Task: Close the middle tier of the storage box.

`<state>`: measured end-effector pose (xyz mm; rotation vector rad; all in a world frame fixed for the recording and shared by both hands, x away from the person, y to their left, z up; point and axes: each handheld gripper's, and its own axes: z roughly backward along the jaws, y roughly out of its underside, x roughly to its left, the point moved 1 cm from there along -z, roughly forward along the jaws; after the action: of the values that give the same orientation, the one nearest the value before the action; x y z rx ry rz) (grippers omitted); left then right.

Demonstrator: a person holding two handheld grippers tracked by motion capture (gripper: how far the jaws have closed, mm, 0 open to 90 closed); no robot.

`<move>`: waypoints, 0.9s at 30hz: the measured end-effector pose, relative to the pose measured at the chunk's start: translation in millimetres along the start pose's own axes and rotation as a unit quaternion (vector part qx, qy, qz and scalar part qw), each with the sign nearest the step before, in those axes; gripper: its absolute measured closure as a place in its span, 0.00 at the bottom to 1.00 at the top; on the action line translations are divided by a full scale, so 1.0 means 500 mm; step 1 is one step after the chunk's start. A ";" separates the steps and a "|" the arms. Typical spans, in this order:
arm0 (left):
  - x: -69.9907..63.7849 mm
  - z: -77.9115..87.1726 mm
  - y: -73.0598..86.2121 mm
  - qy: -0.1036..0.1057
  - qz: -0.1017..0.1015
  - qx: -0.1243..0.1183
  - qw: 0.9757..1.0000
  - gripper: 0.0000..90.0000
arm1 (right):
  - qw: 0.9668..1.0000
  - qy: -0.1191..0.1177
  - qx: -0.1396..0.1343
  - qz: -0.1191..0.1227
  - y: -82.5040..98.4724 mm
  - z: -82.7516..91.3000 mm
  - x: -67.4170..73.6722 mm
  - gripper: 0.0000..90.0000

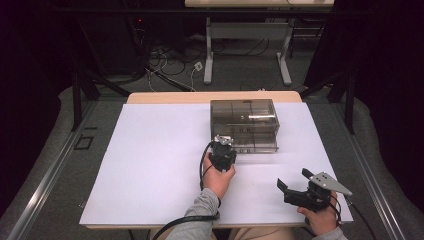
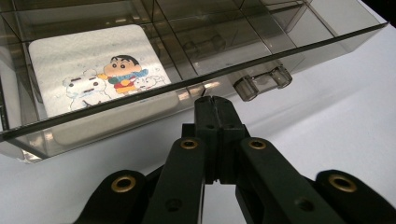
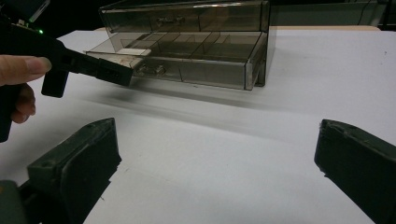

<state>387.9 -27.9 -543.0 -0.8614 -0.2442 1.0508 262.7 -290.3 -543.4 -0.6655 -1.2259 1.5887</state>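
Smoky translucent plastic makes up the drawer box [image 1: 244, 125], which stands on the white sheet [image 1: 150, 165] covering the table, a little toward one o'clock from the sheet's middle. Its lower drawer [image 2: 196, 60] is pulled partly out toward the person and is split into compartments by thin walls. In the left gripper view, the compartment at ten o'clock holds a white square card [image 2: 93, 70] lying flat, printed with a cartoon boy with black hair in a red top beside white puppy-like figures; no lettering or brand can be read on it or on the box. A clear drawer handle [image 2: 262, 82] sticks out from the front at two o'clock of the jaw tips.

The left gripper [image 2: 211, 100] has its jaws pressed together with nothing between them, its tips right at the drawer's front edge; whether they touch it cannot be told. In the high view it sits at seven o'clock of the box.

The right gripper [image 1: 295, 181] rests near the sheet's front edge at five o'clock, well apart from the box, its jaws spread wide and empty.
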 end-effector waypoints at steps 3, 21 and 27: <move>0.002 -0.001 -0.006 -0.001 0.003 -0.002 1.000 1.00 | 1.000 0.000 -0.005 -0.002 0.000 0.001 -0.001 0.00; 0.000 -0.010 -0.055 -0.009 -0.002 -0.007 1.000 1.00 | 1.000 -0.004 -0.006 -0.004 -0.002 0.001 0.001 0.00; 0.004 -0.015 -0.060 -0.014 -0.001 -0.005 1.000 1.00 | 1.000 -0.003 -0.006 -0.006 -0.001 0.001 0.000 0.00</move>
<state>413.1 -36.7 -526.7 -0.8566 -0.2741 1.0604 262.3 -290.6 -542.7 -0.6601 -1.2421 1.5769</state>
